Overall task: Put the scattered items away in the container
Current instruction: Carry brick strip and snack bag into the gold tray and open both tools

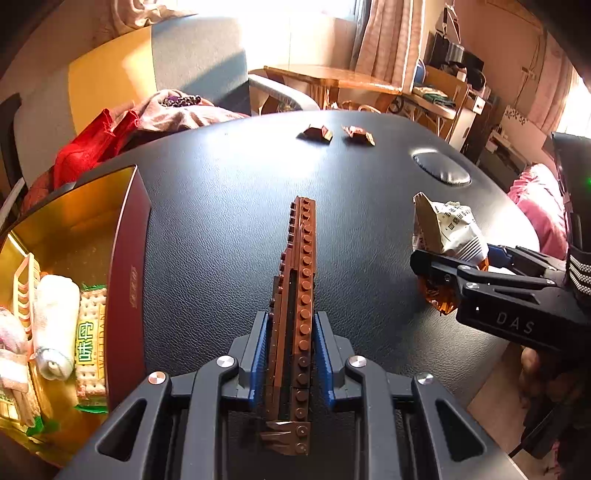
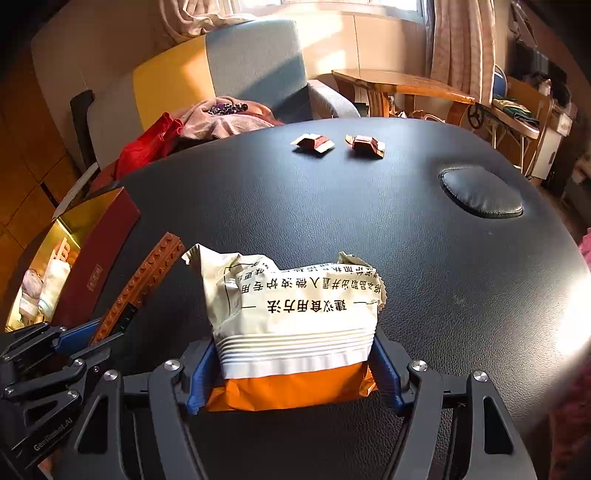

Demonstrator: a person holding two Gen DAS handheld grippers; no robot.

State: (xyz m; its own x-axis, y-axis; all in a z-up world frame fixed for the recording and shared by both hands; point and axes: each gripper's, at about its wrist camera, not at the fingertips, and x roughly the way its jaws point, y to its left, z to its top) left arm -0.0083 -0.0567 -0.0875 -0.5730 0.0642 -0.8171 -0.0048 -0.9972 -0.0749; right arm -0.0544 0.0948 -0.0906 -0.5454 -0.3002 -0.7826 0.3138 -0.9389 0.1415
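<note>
Both fisheye views sit low and close over the black table, looking forward along their own fingers toward the window. They share the two wrapped candies at upper centre and the red box at left; each view catches the other gripper at its edge.

I see strong warm sunlight pouring from the window behind the black table, blown out to white in both views. It leaves a pale sheen across the table's far half, and at the table's right edge in the right wrist view a flare washes out the surface. The nearer tabletop lies in shadow. The gold-lined box left of the table glows orange. Both fisheye pictures bend at the edges and darken in the corners; focus is sharp.
</note>
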